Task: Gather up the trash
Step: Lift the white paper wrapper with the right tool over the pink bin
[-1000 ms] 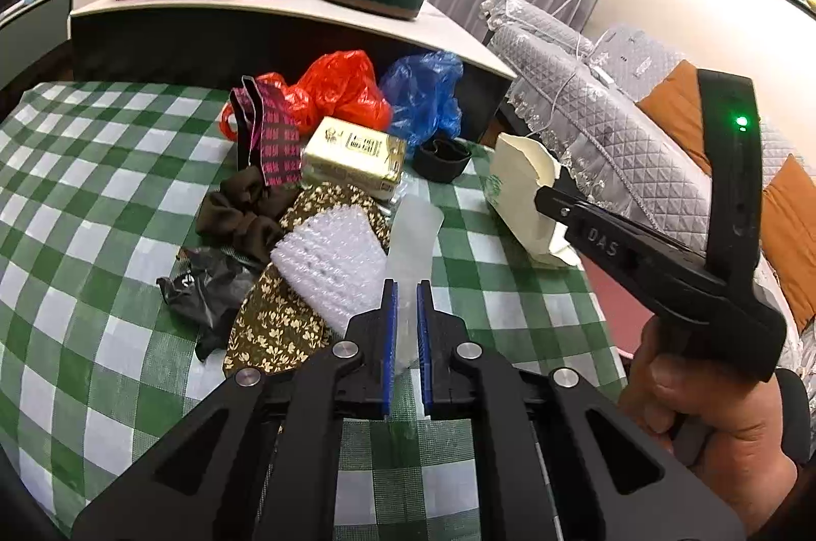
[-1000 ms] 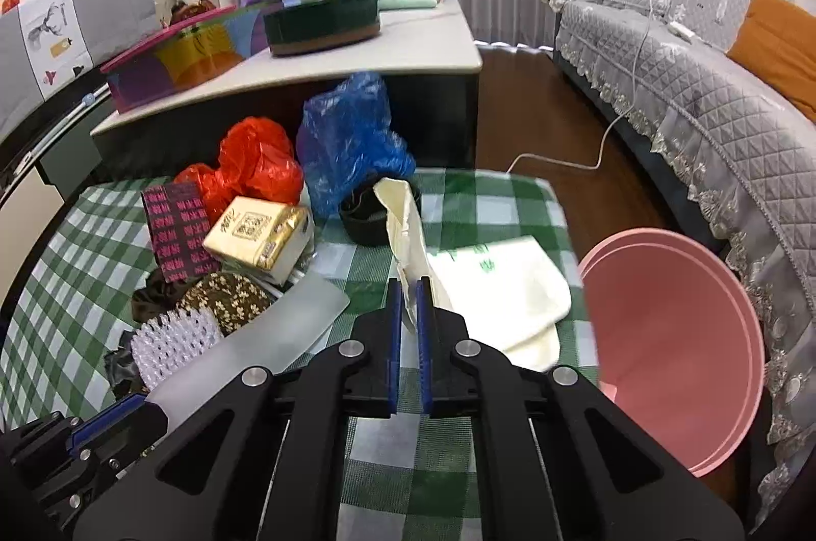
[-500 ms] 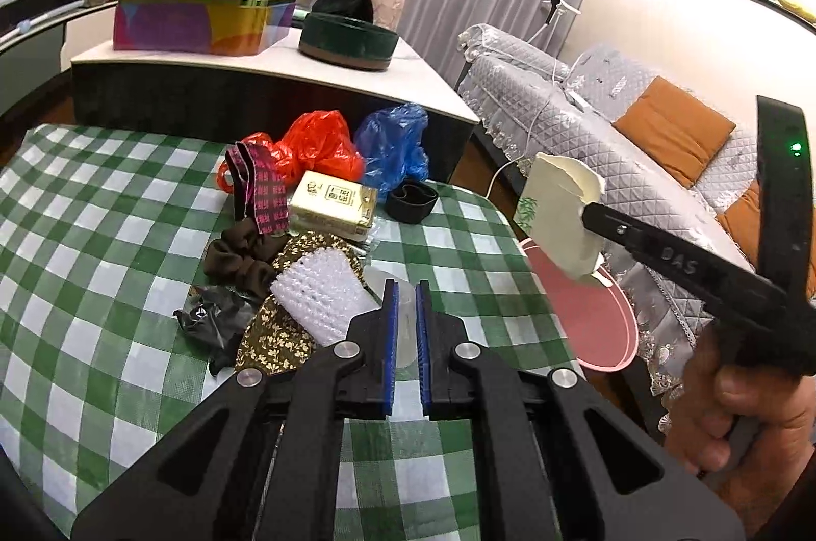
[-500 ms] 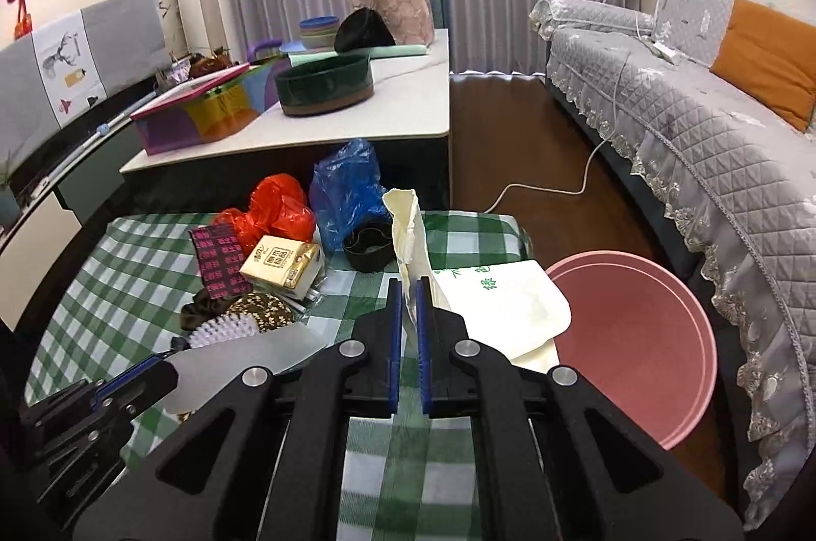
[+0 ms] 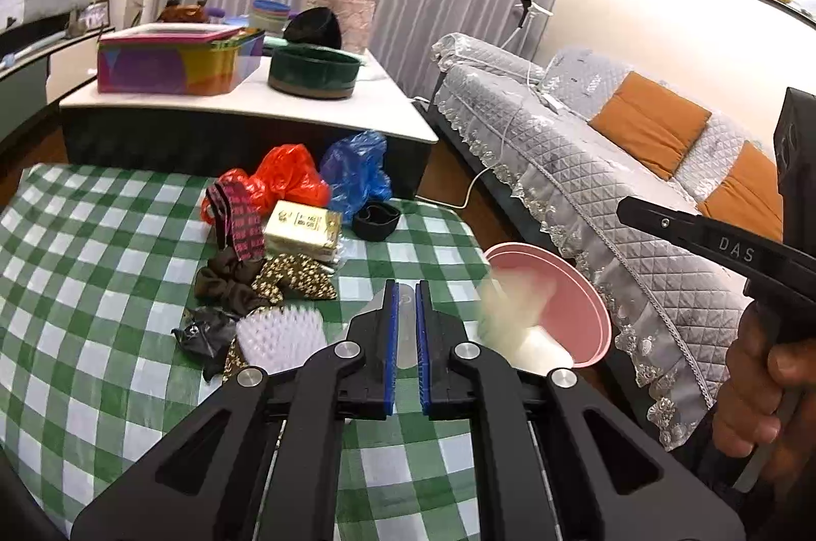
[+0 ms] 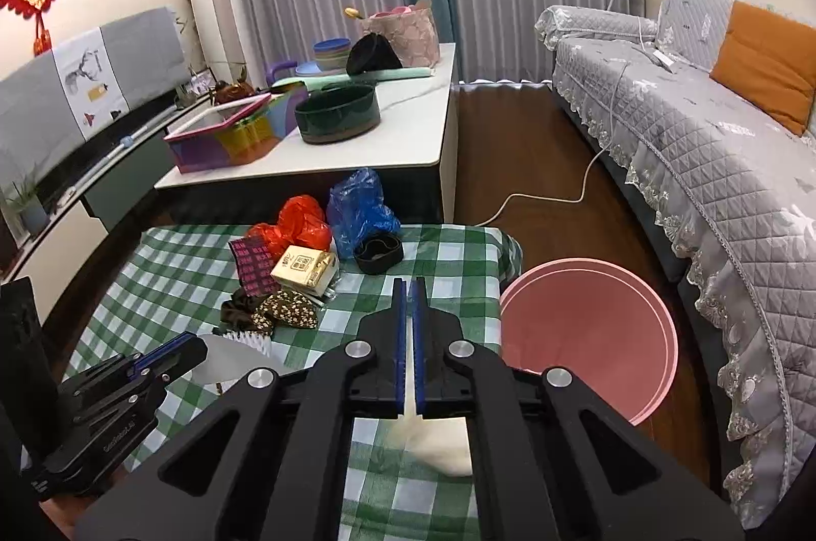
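My left gripper (image 5: 403, 286) is shut on the flat handle of a white brush (image 5: 283, 337), held above the green checked table (image 5: 102, 265). My right gripper (image 6: 409, 283) has its jaws close together with nothing seen between the tips; a cream paper bag (image 6: 433, 441) shows blurred below it. In the left wrist view the bag (image 5: 515, 311) is a blur at the rim of the pink bin (image 5: 571, 306). The bin (image 6: 586, 332) stands on the floor right of the table. Red bag (image 5: 288, 176), blue bag (image 5: 357, 171) and gold box (image 5: 303, 227) lie on the table.
A black band (image 5: 376, 220), brown cloth (image 5: 224, 286), patterned cloth (image 5: 296, 281) and a black wrapper (image 5: 204, 332) also lie there. A white counter (image 6: 357, 133) with bowls stands behind. A grey sofa (image 6: 714, 163) is at the right, with a cable (image 6: 535, 199) on the floor.
Both grippers rose and moved right. The cream bag left my right gripper and drops, blurred, by the pink bin. The brush stays in my left gripper.
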Demonstrator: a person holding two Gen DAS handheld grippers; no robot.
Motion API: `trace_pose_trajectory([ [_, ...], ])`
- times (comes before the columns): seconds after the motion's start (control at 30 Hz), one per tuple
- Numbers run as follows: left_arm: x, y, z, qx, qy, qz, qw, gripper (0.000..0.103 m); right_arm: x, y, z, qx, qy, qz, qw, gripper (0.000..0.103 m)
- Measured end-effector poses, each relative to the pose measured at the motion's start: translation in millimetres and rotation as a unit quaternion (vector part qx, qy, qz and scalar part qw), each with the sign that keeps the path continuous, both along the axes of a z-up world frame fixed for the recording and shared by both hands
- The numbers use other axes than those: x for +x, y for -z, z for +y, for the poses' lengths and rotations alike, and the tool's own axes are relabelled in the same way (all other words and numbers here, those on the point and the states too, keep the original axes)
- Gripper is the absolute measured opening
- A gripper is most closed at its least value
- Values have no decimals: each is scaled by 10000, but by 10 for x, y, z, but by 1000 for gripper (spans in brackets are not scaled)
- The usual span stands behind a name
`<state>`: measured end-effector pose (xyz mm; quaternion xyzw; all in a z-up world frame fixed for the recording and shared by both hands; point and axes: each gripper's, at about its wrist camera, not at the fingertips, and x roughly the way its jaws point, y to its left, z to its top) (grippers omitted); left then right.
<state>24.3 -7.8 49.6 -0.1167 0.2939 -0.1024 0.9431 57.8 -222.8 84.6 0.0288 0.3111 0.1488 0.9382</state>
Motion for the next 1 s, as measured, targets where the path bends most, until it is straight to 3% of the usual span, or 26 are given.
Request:
trace_pose_trajectory([
  [0.13,-25,-24,-39,7,10,35,10000,6,24,122,-111,33,46,164,9998,2],
  [0.2,-30,-3,-46,4,-5,80,10000,6,46,235,-205,190,126,322,9992,8],
  [0.37,-36,20,-30,49,-34,81,9999,6,94,548,-271,156,159,637,9977,46],
  [0.7,53,40,-4,92,-87,7,9999,6,326,1149,-343,457,337,1725,9834,47],
  [1.0,98,44,-20,-24,-55,38,10000,6,388,1415,-299,282,391,2148,9755,47],
])
